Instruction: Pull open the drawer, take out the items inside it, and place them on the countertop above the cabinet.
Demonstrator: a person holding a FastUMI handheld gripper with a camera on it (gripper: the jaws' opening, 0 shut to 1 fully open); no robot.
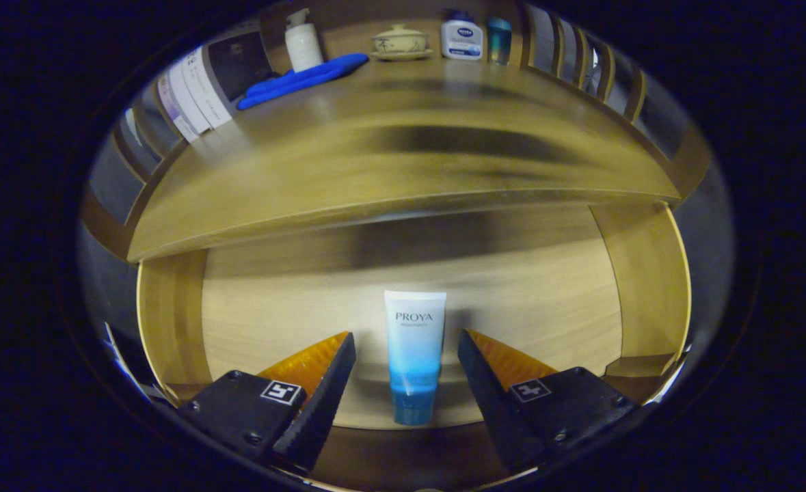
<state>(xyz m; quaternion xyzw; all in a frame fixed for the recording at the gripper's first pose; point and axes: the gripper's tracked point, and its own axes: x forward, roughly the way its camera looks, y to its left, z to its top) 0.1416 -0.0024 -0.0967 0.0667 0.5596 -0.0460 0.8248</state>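
Since the tube (414, 355) lying flat on the floor of the open drawer (273, 307) is a soft plastic squeeze tube, you can expect it to be light, a little slick, and ready to dent under pressure. It lies lengthwise with its cap end toward you, squarely between the fingers of your gripper (406, 365), which stands wide, each finger clear of the tube's sides and holding nothing. I judge the firmest hold to be low on the body near the cap, where the tube is stiffest; the flat crimped far end would fold. Beyond the tube, the desk (403, 178) above carries a blue cloth (303, 78), a pump bottle (303, 42), a lidded bowl (400, 42) and two more containers.
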